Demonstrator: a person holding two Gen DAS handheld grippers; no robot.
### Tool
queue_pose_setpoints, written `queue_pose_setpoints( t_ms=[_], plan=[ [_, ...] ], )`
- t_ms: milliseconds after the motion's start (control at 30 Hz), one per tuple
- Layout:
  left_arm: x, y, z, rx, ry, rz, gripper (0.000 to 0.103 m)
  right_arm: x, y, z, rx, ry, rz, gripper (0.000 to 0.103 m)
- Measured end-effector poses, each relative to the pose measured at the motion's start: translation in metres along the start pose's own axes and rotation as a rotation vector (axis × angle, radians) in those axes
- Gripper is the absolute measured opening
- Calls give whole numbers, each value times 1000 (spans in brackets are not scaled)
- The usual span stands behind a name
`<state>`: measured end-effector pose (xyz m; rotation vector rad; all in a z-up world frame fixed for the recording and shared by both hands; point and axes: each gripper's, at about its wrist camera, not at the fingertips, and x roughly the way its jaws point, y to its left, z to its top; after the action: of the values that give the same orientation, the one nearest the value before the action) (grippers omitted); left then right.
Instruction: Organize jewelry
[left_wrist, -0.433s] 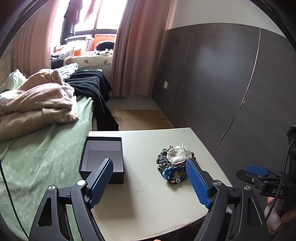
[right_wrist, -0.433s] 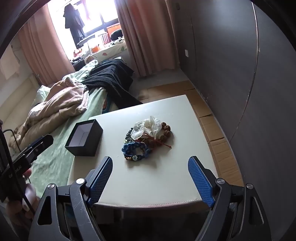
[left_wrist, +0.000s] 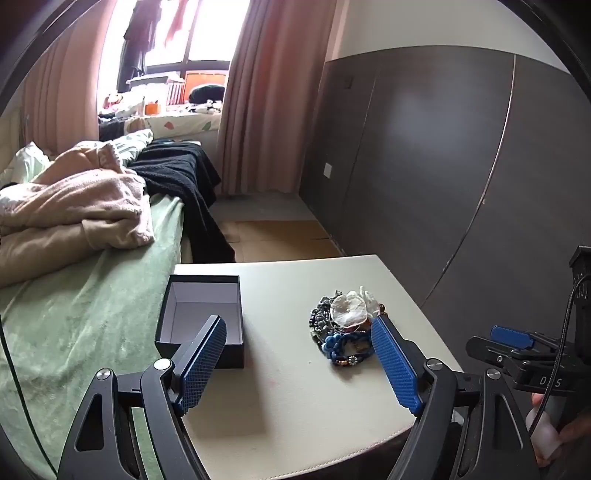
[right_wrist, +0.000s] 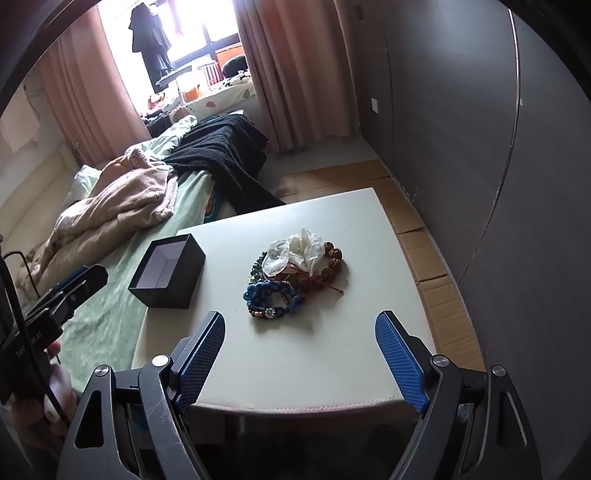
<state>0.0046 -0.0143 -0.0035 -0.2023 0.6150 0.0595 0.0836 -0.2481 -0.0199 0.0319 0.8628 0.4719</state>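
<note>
Since the earlier frame almost nothing has moved: both tongs hold nearly the same pose over the near edge of the table, and the pile and box lie where they were.

The bed (left_wrist: 92, 306), under a green cover with a heap of pink bedding and a black throw, fills the left and far left. Dark panelling runs along the right wall, and pink curtains (right_wrist: 295, 74) frame the bright window at the far end.

The white table (right_wrist: 295, 350) stands against the bed's right side. On its left part sits the black box (right_wrist: 168, 271), open and white inside, nothing visible in it. To the right of the box, apart from it, lies the jewelry pile (right_wrist: 291, 275): blue beads at the near side, brown beads to the right, a pale shell-like flower on the far side.

The left gripper (left_wrist: 299, 362) is spread wide, grasping nothing; its left pad overlaps the box's near corner in view, its right pad the pile's edge. The right gripper (right_wrist: 301, 354) is likewise released and bare, hovering near the pile.
</note>
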Motion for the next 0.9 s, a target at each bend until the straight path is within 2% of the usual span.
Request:
queue_pose_setpoints(
  t_ms=[233,367,900],
  plan=[
    [5,-14,0,16,0,20,81,2,2,0,-6,0,0,84],
    [-8,8,4,-10,-19,11,81,3,4,-2,-11,7,6,84],
    [-3,10,1,-6,-2,6,81,6,11,-2,-21,0,-5,84]
  ],
)
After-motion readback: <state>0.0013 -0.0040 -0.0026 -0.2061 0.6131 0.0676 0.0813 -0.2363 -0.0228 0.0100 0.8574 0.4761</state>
